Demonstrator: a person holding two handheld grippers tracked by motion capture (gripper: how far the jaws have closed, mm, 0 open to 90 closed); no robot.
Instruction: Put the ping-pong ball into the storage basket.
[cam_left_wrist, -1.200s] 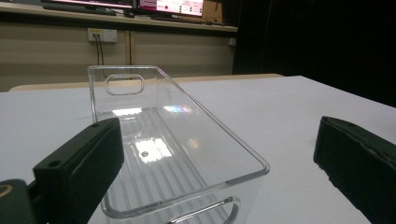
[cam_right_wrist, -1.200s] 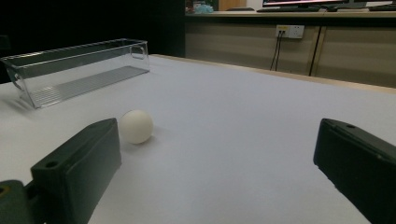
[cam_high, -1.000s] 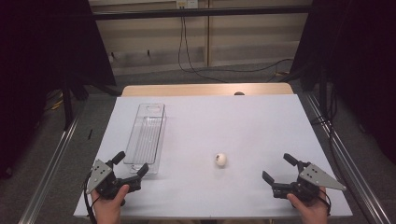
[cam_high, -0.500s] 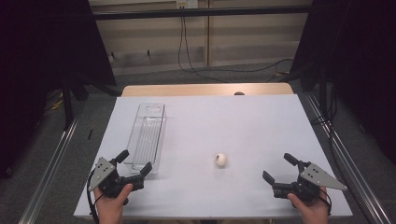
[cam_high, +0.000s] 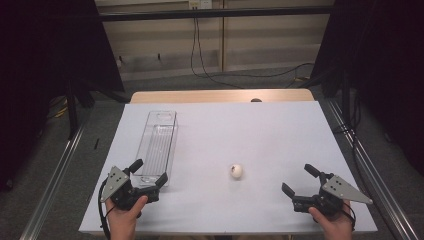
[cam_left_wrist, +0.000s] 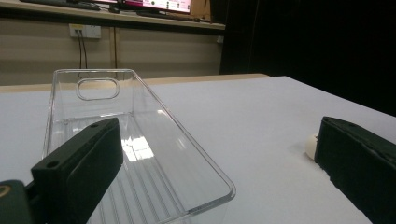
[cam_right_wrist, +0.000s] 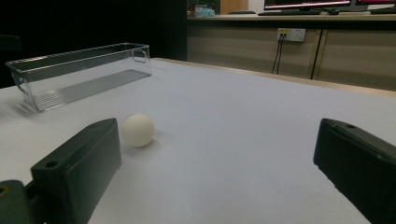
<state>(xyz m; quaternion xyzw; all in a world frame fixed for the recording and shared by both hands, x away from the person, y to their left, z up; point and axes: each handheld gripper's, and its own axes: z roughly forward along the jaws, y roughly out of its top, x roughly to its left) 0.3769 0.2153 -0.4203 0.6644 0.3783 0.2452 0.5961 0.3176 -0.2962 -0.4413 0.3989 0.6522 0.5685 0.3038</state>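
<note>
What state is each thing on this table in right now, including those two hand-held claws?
Clear plastic box: upright, open-topped, empty.
White ball: loose on the table, untouched, outside the box.
Left gripper: jaws open, at the box's near end.
Right gripper: jaws open, holding nothing, apart from the ball.

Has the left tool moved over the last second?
Yes. The left tool crept forward and slightly right, its jaws now at the near end of the clear bin.

wall (cam_high: 220, 45): light wood panels | curtains (cam_high: 50, 50): black, on both sides | floor (cam_high: 90, 120): grey | socket (cam_high: 196, 4): white, black cables (cam_high: 200, 55) hanging down
</note>
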